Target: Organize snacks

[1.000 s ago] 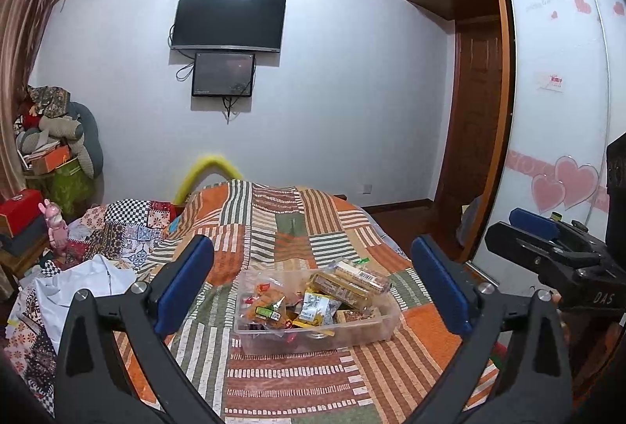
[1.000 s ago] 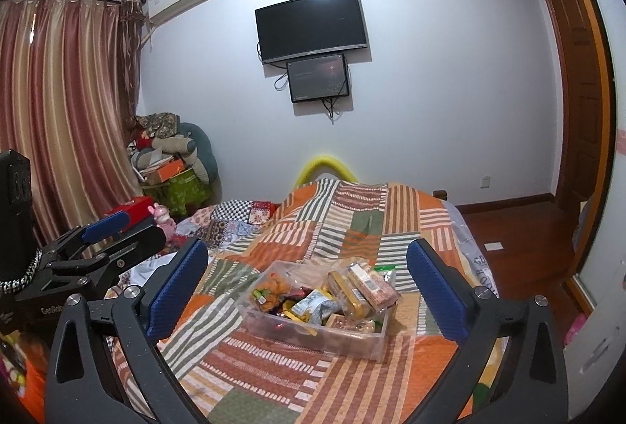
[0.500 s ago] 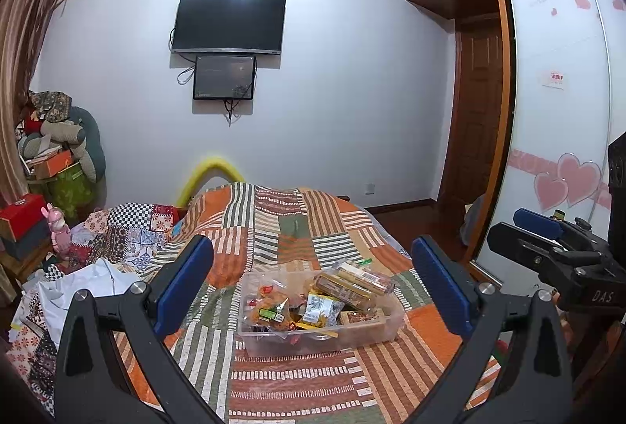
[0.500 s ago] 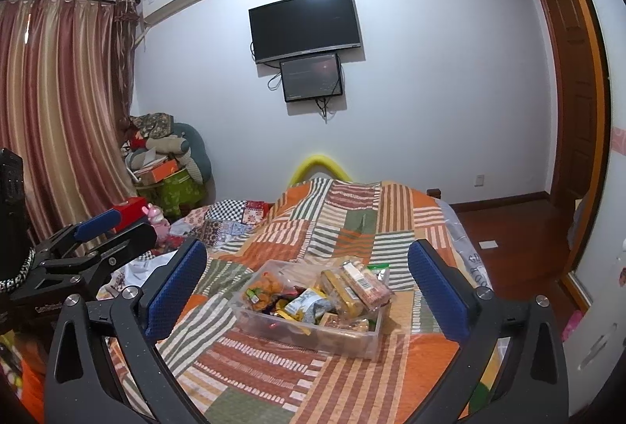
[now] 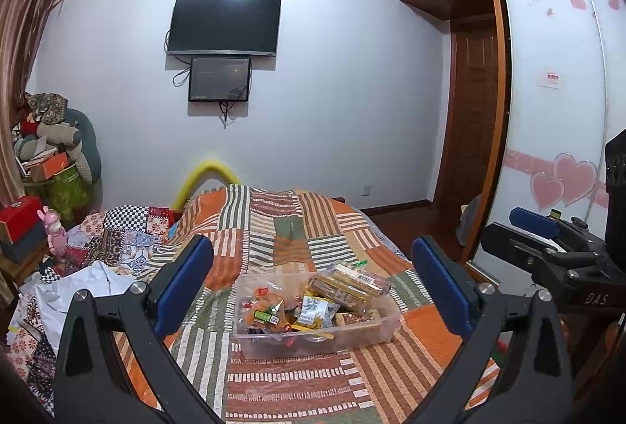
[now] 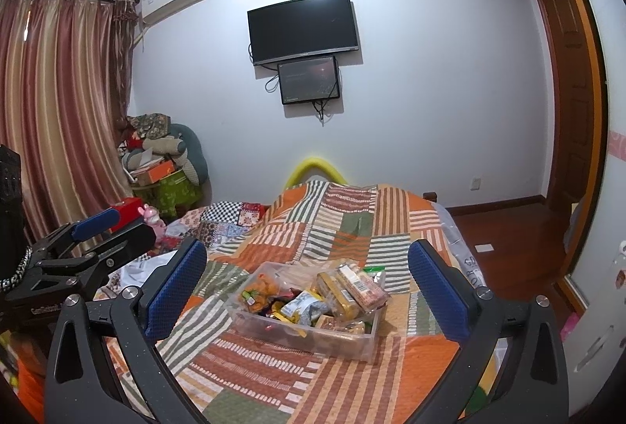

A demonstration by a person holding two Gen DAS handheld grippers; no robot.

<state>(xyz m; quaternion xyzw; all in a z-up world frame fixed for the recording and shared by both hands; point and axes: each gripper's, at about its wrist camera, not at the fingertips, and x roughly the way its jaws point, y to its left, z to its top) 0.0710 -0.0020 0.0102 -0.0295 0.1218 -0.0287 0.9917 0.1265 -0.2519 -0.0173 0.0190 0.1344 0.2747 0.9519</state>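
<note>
A clear plastic bin [image 5: 367,332] full of packaged snacks [image 5: 313,300] sits on a patchwork bedspread [image 5: 289,228]. It also shows in the right wrist view [image 6: 352,340] with its snacks [image 6: 344,291]. My left gripper [image 5: 313,287] is open and empty, held back from the bin and above the bed. My right gripper [image 6: 309,281] is open and empty, likewise short of the bin. Each gripper shows at the edge of the other's view: the right one [image 5: 544,232] and the left one [image 6: 101,232].
A heap of quilts and white cloth [image 5: 90,267] lies left of the bin. Boxes and cushions [image 6: 164,162] are stacked in the far left corner. A wardrobe with a sliding door [image 5: 555,111] stands to the right, with wooden floor [image 6: 504,232] beside the bed.
Both grippers have drawn back and tilted up slightly, so the bin sits a little lower and smaller in both views. Nothing was grasped.
</note>
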